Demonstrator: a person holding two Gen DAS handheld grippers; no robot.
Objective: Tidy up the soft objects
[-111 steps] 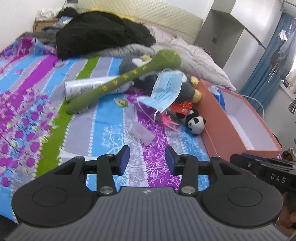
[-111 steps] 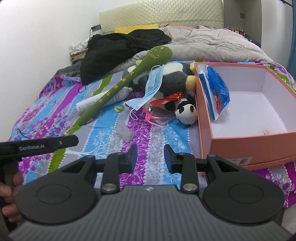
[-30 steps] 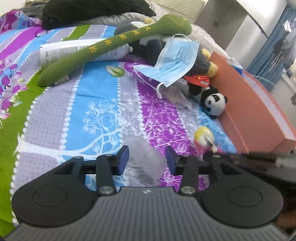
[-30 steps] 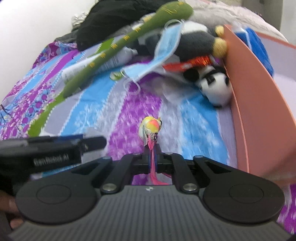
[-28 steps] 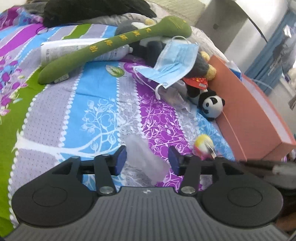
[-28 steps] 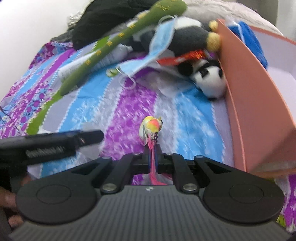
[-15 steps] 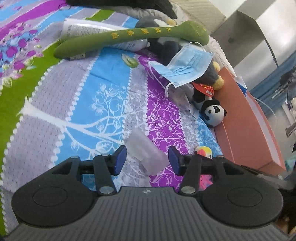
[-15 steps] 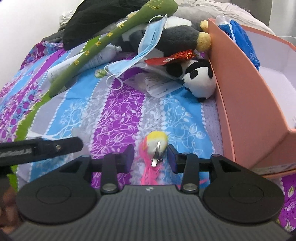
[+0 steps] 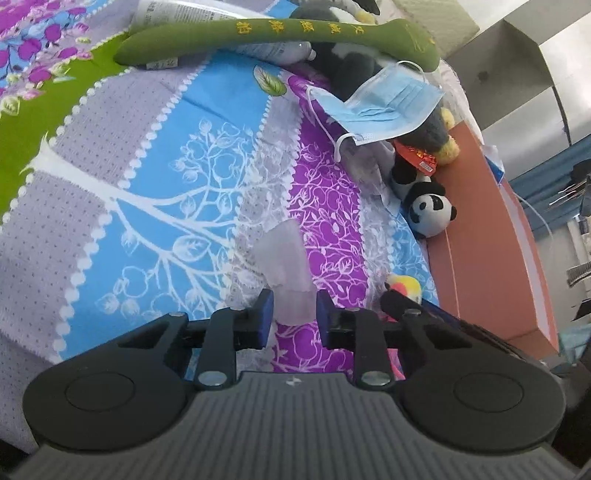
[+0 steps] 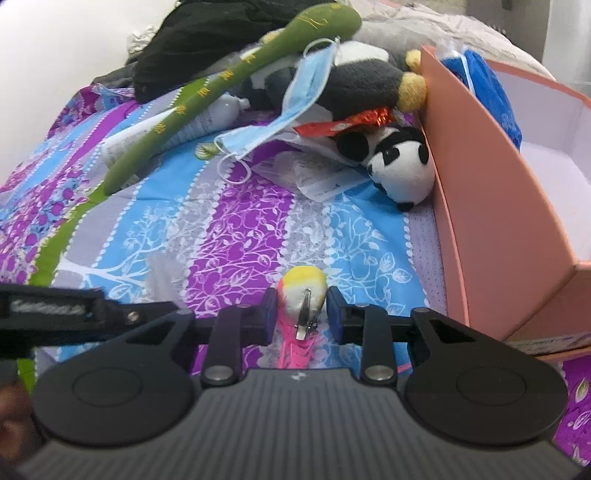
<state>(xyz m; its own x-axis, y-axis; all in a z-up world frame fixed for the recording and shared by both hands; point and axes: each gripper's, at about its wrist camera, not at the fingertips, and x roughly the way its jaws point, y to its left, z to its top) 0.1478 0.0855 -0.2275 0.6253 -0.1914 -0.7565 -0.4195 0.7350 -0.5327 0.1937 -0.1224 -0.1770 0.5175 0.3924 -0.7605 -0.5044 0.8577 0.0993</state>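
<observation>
Looks down on a bed (image 9: 166,166) under a striped floral sheet, seen along both grippers. Has an open orange box (image 10: 498,206) at the right edge, nearly empty inside. Shows, at the far end, a heap: a long green plush (image 9: 280,31) across the top, a panda (image 9: 428,214) against the box wall, a blue mask (image 9: 388,99) draped between them.

Nearer, the left gripper (image 9: 294,314), its fingers just narrowed and now pressing both sides of a clear pouch (image 9: 286,258), with the pouch's far end on the sheet. Half a second ago: the same pouch lying loose between wide fingers.

Beside it, the right gripper (image 10: 301,312), fingers just drawn in and now clenched on the round body of a small yellow and pink toy (image 10: 304,286), resting on the sheet near the box. A second ago: pinched tight on the toy's thin pink tail only, then let go and opened.

Probably means both pieces are now gripped and ready to lift; likely next to the box, well within reach on the right.
</observation>
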